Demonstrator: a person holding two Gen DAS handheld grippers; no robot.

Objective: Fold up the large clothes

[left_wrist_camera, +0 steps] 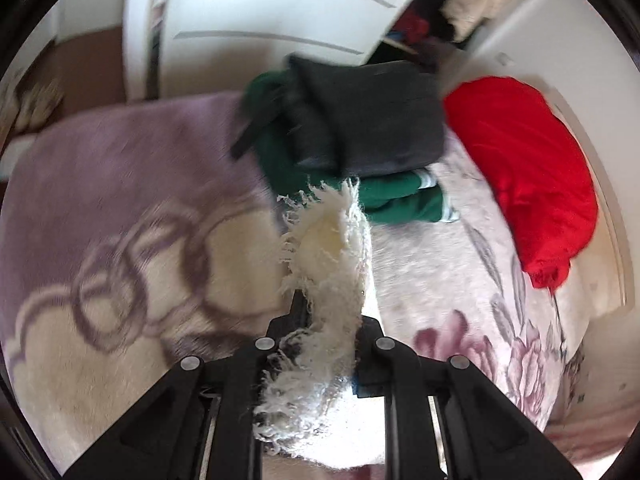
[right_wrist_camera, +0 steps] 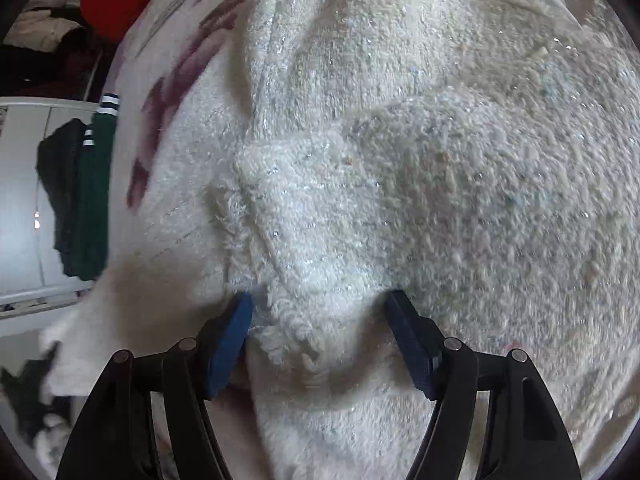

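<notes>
A fluffy white garment [right_wrist_camera: 400, 184] with a shaggy, sparkly pile fills the right wrist view, spread and creased on the bed. My right gripper [right_wrist_camera: 320, 312] is open, its blue pads [right_wrist_camera: 230, 340] set on either side of a raised fold of the garment. In the left wrist view, my left gripper [left_wrist_camera: 326, 320] is shut on a fringed edge of the same white garment [left_wrist_camera: 332, 260], which stands up between the fingers above the bed.
The bed has a lilac and cream patterned blanket [left_wrist_camera: 120, 208]. At its far side lie a folded dark grey garment [left_wrist_camera: 372, 120] on a green one [left_wrist_camera: 400, 200], and a red garment [left_wrist_camera: 520, 168]. A white wardrobe [left_wrist_camera: 260, 20] stands behind.
</notes>
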